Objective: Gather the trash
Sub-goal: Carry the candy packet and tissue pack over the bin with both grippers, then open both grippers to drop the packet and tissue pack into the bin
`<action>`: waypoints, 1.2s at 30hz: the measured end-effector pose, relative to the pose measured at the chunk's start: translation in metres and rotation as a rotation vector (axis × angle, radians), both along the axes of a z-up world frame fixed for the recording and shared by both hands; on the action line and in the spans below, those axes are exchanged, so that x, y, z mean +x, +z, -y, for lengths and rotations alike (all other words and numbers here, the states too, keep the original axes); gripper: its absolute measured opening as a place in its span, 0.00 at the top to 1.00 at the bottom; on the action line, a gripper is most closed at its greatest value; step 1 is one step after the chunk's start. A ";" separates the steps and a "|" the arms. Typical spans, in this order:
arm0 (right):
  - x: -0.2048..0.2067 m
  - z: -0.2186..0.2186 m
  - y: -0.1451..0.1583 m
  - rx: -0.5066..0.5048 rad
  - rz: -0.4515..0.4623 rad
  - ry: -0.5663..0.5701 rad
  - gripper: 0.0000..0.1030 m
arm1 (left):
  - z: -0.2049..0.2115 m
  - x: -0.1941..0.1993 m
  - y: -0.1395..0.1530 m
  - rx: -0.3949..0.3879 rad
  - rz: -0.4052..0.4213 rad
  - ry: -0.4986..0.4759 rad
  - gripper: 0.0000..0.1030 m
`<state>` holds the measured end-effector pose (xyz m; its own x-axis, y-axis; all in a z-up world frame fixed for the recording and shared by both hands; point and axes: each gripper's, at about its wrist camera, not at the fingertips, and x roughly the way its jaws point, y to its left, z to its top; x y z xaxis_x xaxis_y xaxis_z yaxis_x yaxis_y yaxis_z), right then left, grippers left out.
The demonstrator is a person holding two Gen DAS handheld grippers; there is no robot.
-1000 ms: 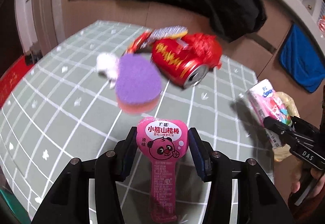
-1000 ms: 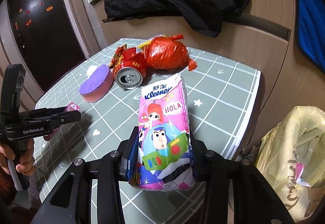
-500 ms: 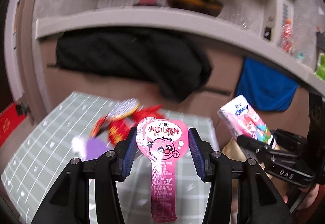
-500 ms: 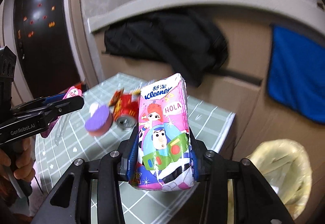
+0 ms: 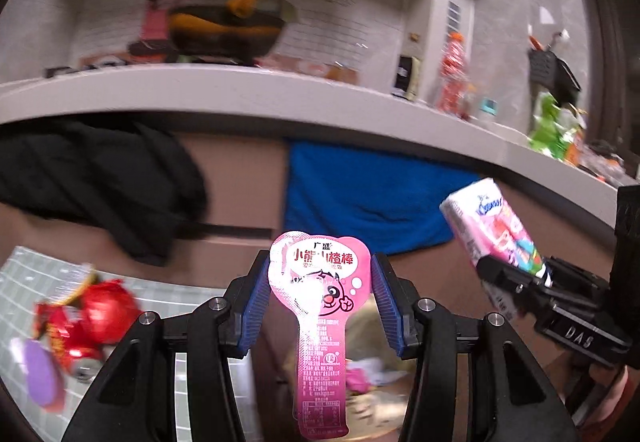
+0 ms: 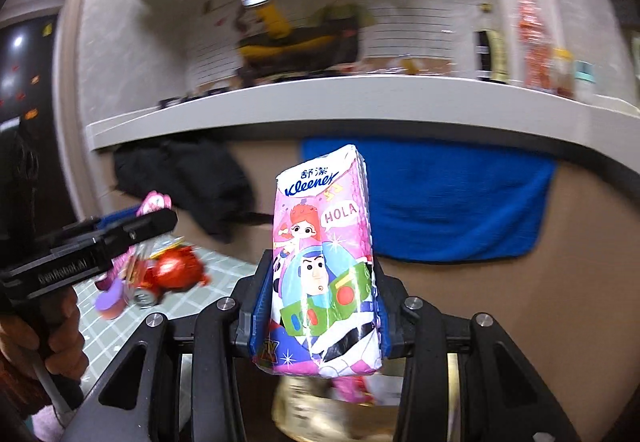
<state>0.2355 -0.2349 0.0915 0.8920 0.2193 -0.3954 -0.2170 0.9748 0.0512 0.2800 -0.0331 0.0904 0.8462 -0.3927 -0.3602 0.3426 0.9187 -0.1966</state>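
My left gripper [image 5: 318, 282] is shut on a pink spoon-shaped candy wrapper [image 5: 320, 306], held up in the air by its wide head. The right gripper [image 6: 320, 306] is shut on a pink Kleenex tissue pack [image 6: 324, 262] that stands upright between the blue pads. In the left wrist view the right gripper [image 5: 516, 282] and its tissue pack [image 5: 488, 226] are to the right at about the same height. Below both grippers lies a blurred yellowish trash bag [image 6: 320, 414] with pink scraps in it; the bag [image 5: 368, 358] is partly hidden by the fingers.
On the green grid table [image 5: 24, 282] at lower left lie a red can [image 5: 80, 326], a red foil wrapper [image 6: 176, 270] and a purple sponge [image 5: 40, 374]. A blue towel [image 6: 440, 201] and a black jacket [image 6: 192, 185] hang under a grey counter [image 6: 320, 101]. A hand [image 6: 48, 330] grips the left tool.
Both grippers have risen and swung right, off the table. The can, wrappers and sponge slid to the lower left of both views, and the trash bag came under the fingers. Both grips held.
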 end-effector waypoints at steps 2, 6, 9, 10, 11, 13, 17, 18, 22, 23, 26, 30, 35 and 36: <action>-0.001 0.017 -0.004 0.009 -0.006 -0.034 0.62 | 0.020 0.007 -0.009 0.008 -0.024 -0.035 0.51; 0.003 0.039 -0.023 0.034 -0.047 -0.069 0.62 | 0.047 0.020 -0.029 0.031 -0.076 -0.074 0.51; 0.005 0.042 -0.034 0.041 -0.070 -0.078 0.62 | 0.051 0.024 -0.038 0.037 -0.098 -0.078 0.51; 0.006 0.043 -0.038 0.044 -0.079 -0.079 0.62 | 0.054 0.027 -0.041 0.037 -0.107 -0.077 0.51; 0.006 0.046 -0.042 0.047 -0.085 -0.080 0.62 | 0.055 0.027 -0.044 0.037 -0.113 -0.078 0.51; 0.010 0.048 -0.047 0.052 -0.096 -0.080 0.62 | 0.055 0.029 -0.051 0.040 -0.129 -0.079 0.51; 0.017 0.047 -0.057 0.055 -0.119 -0.079 0.62 | 0.057 0.033 -0.059 0.051 -0.149 -0.097 0.51; 0.019 0.046 -0.059 0.055 -0.126 -0.080 0.62 | 0.057 0.033 -0.061 0.055 -0.151 -0.097 0.51; 0.028 0.046 -0.071 0.059 -0.156 -0.082 0.62 | 0.061 0.040 -0.068 0.059 -0.178 -0.108 0.51; 0.030 0.046 -0.073 0.060 -0.163 -0.082 0.62 | 0.061 0.042 -0.070 0.058 -0.185 -0.107 0.51; 0.036 0.047 -0.080 0.063 -0.182 -0.083 0.62 | 0.062 0.049 -0.079 0.057 -0.210 -0.104 0.51; 0.044 0.048 -0.087 0.077 -0.204 -0.087 0.62 | 0.064 0.056 -0.089 0.068 -0.232 -0.103 0.51; 0.054 0.050 -0.097 0.092 -0.228 -0.091 0.60 | 0.068 0.063 -0.095 0.082 -0.243 -0.110 0.51; 0.056 0.052 -0.100 0.108 -0.238 -0.086 0.60 | 0.070 0.066 -0.097 0.085 -0.253 -0.118 0.51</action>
<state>0.2912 -0.2868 -0.0083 0.7938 0.1986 -0.5749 -0.1028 0.9754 0.1950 0.3459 -0.1028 -0.0063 0.6753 -0.4424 -0.5901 0.3979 0.8922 -0.2136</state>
